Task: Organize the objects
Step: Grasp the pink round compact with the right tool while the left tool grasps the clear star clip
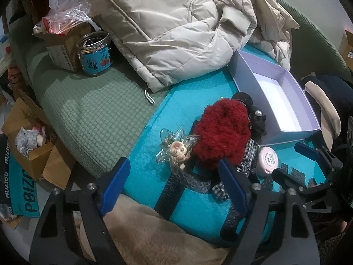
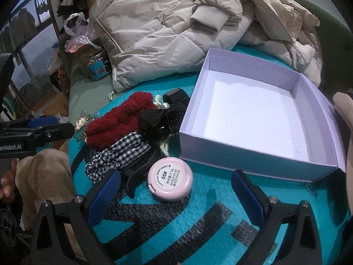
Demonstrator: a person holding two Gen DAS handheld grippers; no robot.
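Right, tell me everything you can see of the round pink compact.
The pink compact is a small, flat, round case, apparently glossy plastic, closed, lying flat on the teal bubble mailer. A white circular label with printed text and "05#" faces up, and a small notch, perhaps a clasp, sits at its left edge. It lies just in front of the empty lavender box, beside the gingham scrunchie, with a black hair accessory curving against its left side. Neither gripper touches it.

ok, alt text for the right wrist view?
Open right gripper hovers over a round pink compact on a teal bubble mailer, beside an empty lavender box. Left of the box lie a red fuzzy scrunchie, gingham scrunchie and black hair clips.
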